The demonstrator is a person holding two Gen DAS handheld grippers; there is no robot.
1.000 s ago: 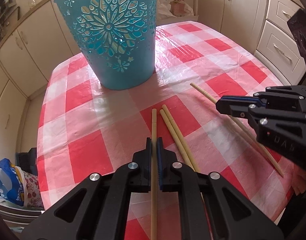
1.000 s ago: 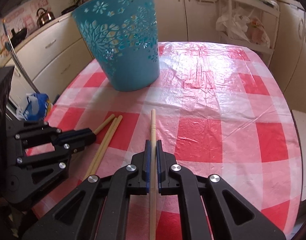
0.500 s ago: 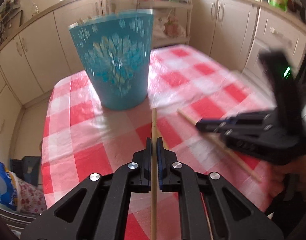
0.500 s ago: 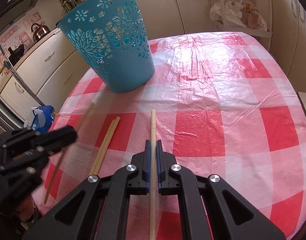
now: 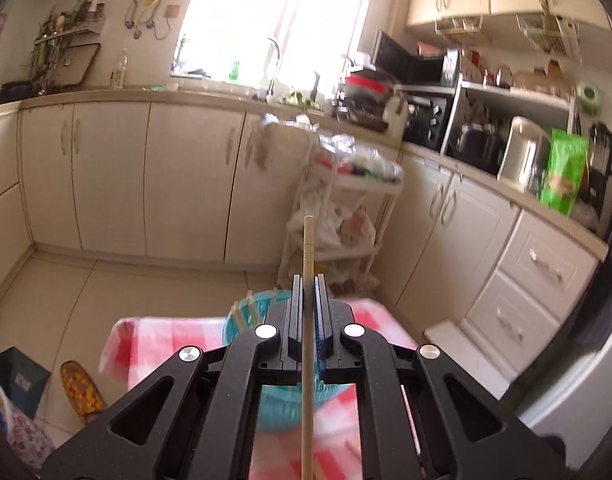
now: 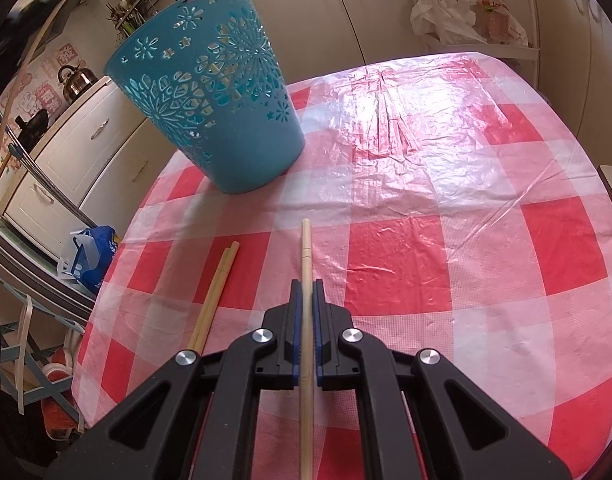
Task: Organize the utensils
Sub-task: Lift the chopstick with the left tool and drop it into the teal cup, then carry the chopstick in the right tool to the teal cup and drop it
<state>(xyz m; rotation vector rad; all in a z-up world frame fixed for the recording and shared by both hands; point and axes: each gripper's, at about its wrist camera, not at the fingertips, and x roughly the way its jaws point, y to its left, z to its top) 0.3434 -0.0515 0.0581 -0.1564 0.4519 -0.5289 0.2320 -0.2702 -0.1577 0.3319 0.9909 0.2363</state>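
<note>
1. left wrist view: the left gripper (image 5: 306,304) is clamped on a wooden chopstick (image 5: 307,264) that runs straight up the middle between the blue pads, its tip pointing toward 12 o'clock at the cupboards.
2. below and behind those jaws sits the teal basket (image 5: 242,320), seen from above near the far edge of the checked tablecloth (image 5: 154,336); several pale sticks (image 5: 246,308) lean inside it against the rim at about 10 o'clock. the view is blurred, so their number is unclear.
3. a white trolley (image 5: 369,188) with bags stands past the table at 12 o'clock.
4. right wrist view: the right gripper (image 6: 306,312) is likewise closed on its own chopstick (image 6: 306,256), which lies along the centre line, its tip over a white square of the red-and-white cloth (image 6: 445,208).
5. the teal cut-out basket (image 6: 214,96) stands upright on the table at 11 o'clock from the jaws, well apart from them; through the flower-shaped holes some pale wood shows inside.
6. two more chopsticks (image 6: 216,292) lie side by side, touching, on the cloth at 9 o'clock, just beside the gripper.
</note>
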